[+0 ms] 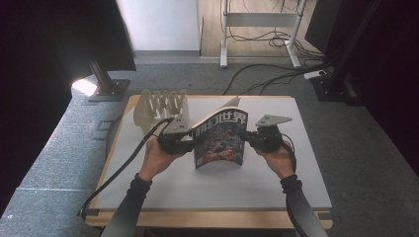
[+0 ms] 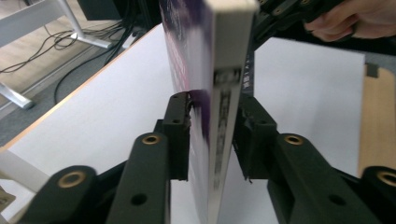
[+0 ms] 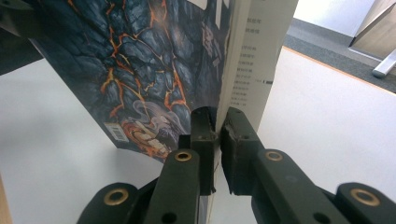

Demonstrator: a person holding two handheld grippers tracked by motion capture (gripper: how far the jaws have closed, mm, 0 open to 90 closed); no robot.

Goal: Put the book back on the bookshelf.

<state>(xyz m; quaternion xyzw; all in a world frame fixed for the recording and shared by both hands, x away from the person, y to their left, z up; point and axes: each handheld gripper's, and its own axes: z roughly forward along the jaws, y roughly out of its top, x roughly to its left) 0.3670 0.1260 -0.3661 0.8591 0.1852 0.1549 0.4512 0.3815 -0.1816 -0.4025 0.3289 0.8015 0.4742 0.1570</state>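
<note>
in the high view one book stands upright near the middle of the counter, a flat white rectangular top with a pale wooden edge. its glossy front cover shows large white characters over a dark, blue and orange picture, and the cover bows outward a little. the left claw meets the book's left edge and the right claw meets its right edge, each held in one hand, with a black cable trailing from each. behind the left claw stands one pale rack with a row of upright prongs; its slots look bare from here. two grey three-cornered plates sit on top of the claws. in the left claw view the book's spine, white with blurred dark print, rises between the two black matte jaws; one pad lies against the purple cover side, the other stands just beside the spine, and i cannot tell whether it presses, so the left claw brackets the spine without a clear clamp. the right hand shows at the upper right. in the right claw view the two jaws are closed on the front cover at its free edge, a slick sheet printed with cracked dark rock and orange lava lines, while the white printed pages fan just beside the jaws.
</note>
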